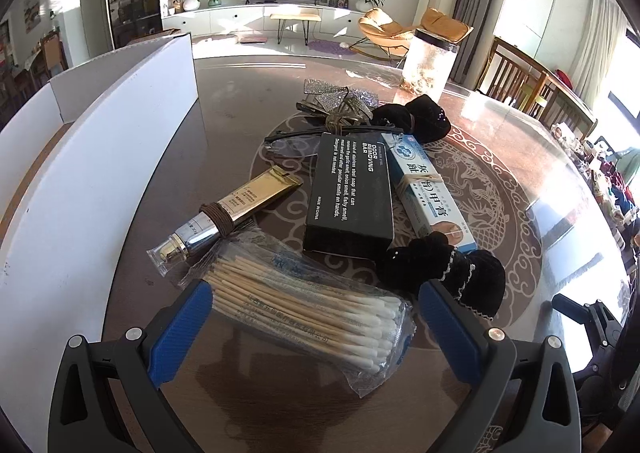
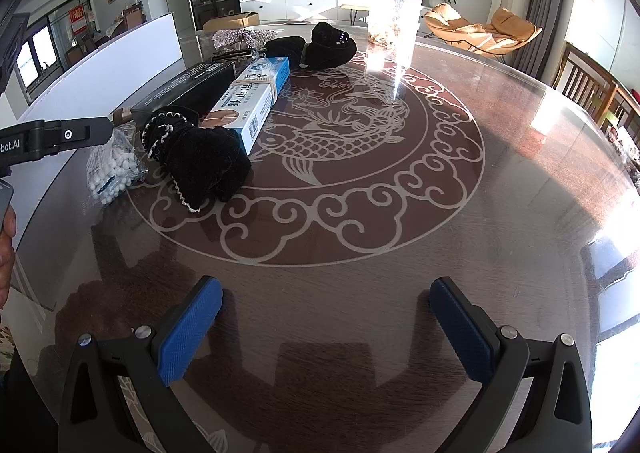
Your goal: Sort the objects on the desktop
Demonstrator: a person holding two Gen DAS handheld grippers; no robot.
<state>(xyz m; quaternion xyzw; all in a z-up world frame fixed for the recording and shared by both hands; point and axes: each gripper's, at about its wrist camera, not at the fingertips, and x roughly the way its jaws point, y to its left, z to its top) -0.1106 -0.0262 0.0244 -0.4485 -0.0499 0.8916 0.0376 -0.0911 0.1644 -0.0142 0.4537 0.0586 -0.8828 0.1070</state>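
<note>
Both grippers spread wide over the table's clutter.

The left gripper straddles the cotton swab pack without pinching it; only its view shows the gold tube. The right gripper hovers over bare table, holding nothing.

Bare tabletop right of clutter, open to passage; white box wall closing left side; clear jar upright beyond; black scrunchie bordering cotton swabs.
</note>
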